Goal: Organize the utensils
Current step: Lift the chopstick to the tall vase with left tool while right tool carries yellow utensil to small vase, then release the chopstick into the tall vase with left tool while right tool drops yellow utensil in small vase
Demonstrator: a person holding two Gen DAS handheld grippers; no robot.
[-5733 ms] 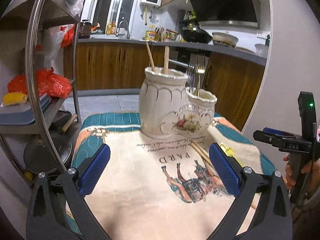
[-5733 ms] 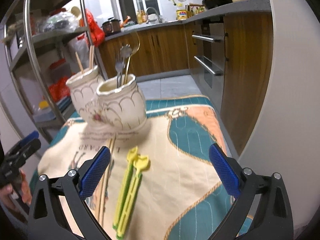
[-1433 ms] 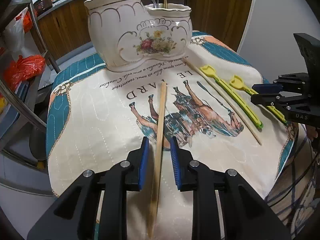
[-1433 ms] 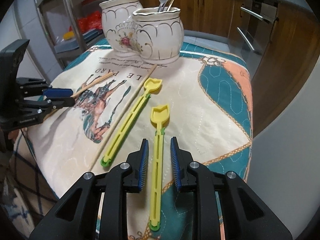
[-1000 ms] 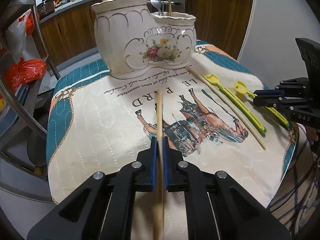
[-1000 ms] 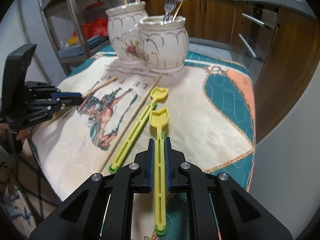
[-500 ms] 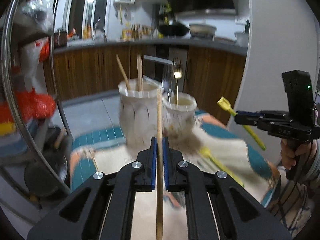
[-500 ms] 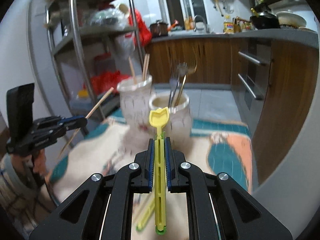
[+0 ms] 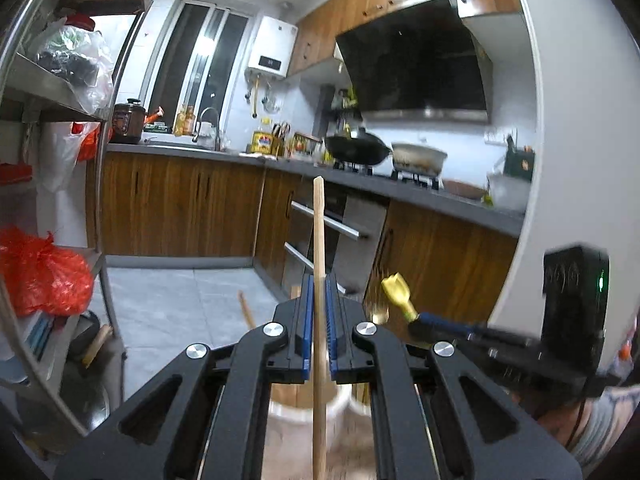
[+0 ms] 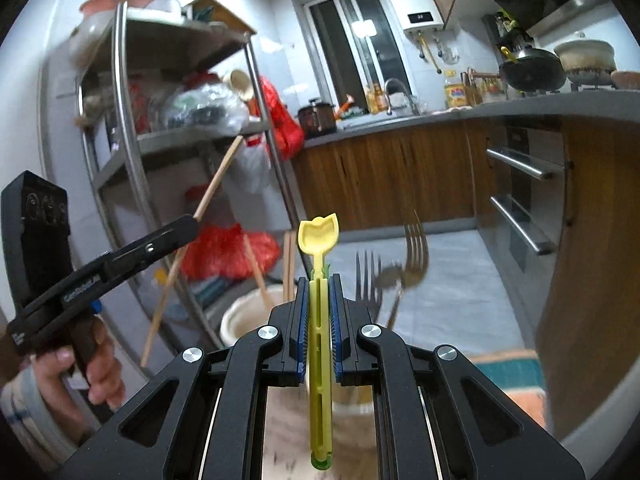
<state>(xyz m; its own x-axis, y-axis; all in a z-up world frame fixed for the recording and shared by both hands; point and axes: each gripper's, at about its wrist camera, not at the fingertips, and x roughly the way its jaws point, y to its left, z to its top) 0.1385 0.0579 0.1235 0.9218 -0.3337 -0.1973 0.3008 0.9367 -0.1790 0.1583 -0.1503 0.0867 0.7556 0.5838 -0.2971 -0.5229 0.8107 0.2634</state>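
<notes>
My left gripper (image 9: 319, 300) is shut on a wooden chopstick (image 9: 319, 240) and holds it upright above the white ceramic utensil holder (image 9: 304, 416), whose rim shows just below the fingers. My right gripper (image 10: 319, 300) is shut on a yellow-green plastic utensil (image 10: 320, 344) with a tulip-shaped head, raised over the same holder (image 10: 248, 312). Forks (image 10: 404, 264) and chopsticks (image 10: 289, 260) stand in the holder. In the right wrist view the left gripper (image 10: 188, 224) holds its chopstick (image 10: 216, 184) tilted. In the left wrist view the right gripper (image 9: 420, 320) shows the yellow head (image 9: 394, 286).
A metal shelf rack (image 10: 132, 168) with bags stands on the left (image 9: 100, 200). Wooden kitchen cabinets (image 9: 180, 204) and an oven with bar handles (image 10: 524, 196) lie beyond. The patterned cloth (image 10: 508, 372) covers the table below.
Both grippers closed on their utensils on the cloth, then lifted them up. They now hold them high and close over the holder, with the views tilted upward.
</notes>
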